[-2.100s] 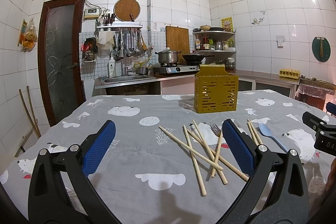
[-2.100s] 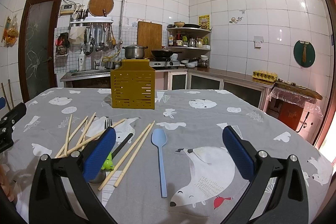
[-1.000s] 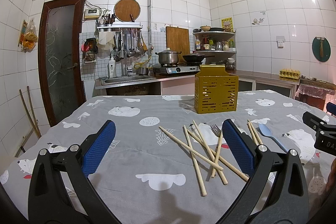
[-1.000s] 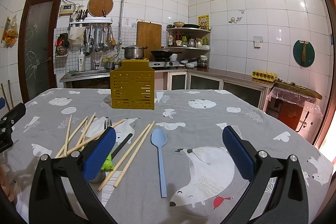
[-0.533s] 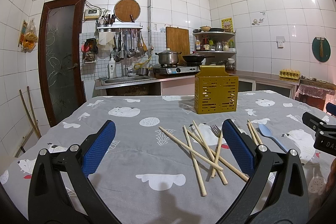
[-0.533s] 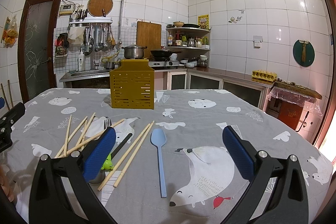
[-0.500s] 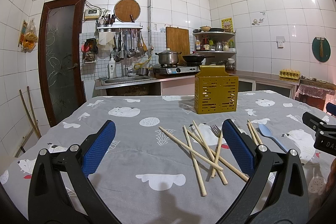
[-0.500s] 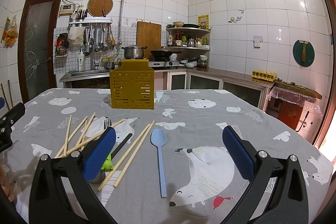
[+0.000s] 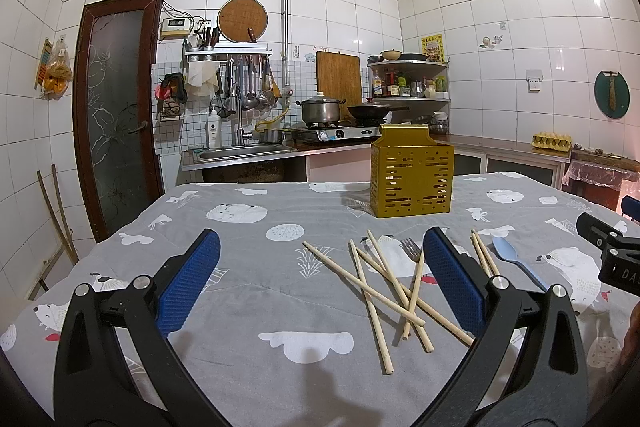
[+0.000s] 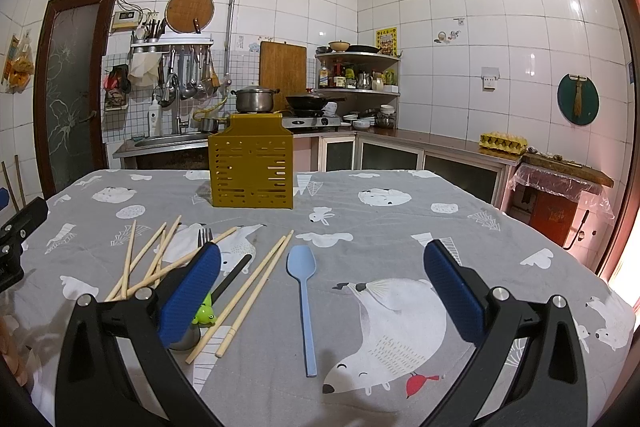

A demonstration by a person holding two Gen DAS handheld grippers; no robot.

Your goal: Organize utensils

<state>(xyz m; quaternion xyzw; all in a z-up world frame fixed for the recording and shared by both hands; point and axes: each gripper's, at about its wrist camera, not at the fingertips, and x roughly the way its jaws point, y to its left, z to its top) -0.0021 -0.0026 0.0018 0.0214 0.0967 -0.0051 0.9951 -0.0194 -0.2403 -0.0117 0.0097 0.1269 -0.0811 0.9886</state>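
Nothing moved since earlier frames: left gripper and right gripper both spread, empty, pre-grasp; next, reach for chopsticks or blue spoon, then yellow holder

A home kitchen: tiled walls, sink, stove, hanging ladles.

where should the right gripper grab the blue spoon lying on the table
Grip the blue spoon mid-handle, coming straight down with the open right gripper, fingers either side. It lies flat, handle toward the camera, with bare cloth to its right and chopsticks close on its left.
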